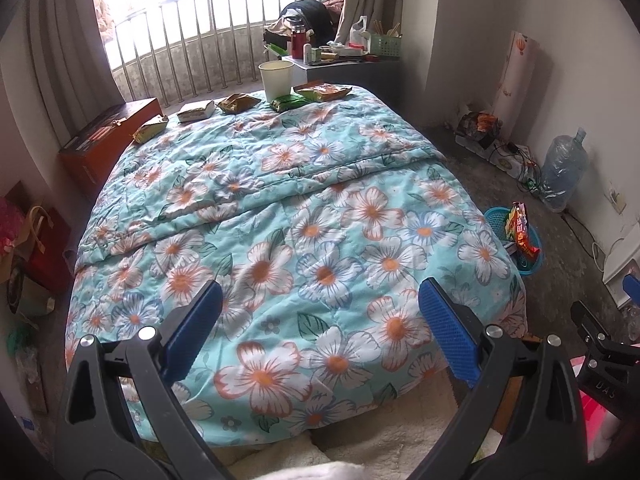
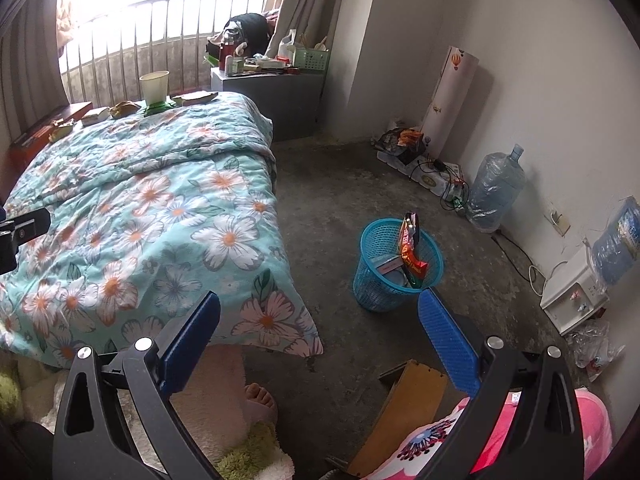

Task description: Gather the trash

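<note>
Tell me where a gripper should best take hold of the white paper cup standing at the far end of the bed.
Probably at the rim. The paper cup stands upright, mouth open, on the soft quilt, with a green packet tight against its base. Come from above, one finger inside and one outside the near wall. A side grasp low down would hit the packet. Both the left gripper and right gripper are open and empty.

A floral quilt covers the bed. Behind the bed a metal railing runs below the bright window, with curtains at its sides. A grey cabinet beside the bed carries a red flask and a green basket. A large water bottle stands against the white wall, near tangled cables
</note>
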Demonstrator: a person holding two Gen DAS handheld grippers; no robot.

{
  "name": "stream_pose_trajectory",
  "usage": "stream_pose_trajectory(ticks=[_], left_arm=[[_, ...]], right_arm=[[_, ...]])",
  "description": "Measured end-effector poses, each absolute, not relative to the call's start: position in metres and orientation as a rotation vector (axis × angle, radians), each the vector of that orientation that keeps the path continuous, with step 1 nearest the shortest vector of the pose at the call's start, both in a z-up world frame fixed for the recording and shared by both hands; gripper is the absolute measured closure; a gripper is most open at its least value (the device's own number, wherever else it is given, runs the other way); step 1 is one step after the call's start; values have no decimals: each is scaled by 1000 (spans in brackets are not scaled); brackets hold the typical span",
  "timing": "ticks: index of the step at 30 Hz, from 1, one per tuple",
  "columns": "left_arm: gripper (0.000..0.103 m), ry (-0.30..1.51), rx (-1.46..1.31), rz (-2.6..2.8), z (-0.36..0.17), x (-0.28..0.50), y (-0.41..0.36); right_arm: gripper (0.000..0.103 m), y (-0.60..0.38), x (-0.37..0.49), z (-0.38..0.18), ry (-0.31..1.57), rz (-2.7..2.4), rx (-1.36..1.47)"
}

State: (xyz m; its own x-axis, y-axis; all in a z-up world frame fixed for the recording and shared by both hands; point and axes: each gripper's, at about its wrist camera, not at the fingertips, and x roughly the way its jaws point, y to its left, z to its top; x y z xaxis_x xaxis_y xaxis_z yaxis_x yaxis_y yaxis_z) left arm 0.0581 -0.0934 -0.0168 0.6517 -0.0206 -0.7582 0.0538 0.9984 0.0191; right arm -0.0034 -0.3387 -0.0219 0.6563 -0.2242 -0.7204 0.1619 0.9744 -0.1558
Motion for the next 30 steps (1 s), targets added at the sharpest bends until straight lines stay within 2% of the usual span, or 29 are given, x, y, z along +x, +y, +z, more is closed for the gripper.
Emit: stream_pose_trajectory(ticks=[30], left_arm=[[9,871,36,-35,-20,58,-93]], right_arm=[[7,-335,-3,-23,827,-203,-79]])
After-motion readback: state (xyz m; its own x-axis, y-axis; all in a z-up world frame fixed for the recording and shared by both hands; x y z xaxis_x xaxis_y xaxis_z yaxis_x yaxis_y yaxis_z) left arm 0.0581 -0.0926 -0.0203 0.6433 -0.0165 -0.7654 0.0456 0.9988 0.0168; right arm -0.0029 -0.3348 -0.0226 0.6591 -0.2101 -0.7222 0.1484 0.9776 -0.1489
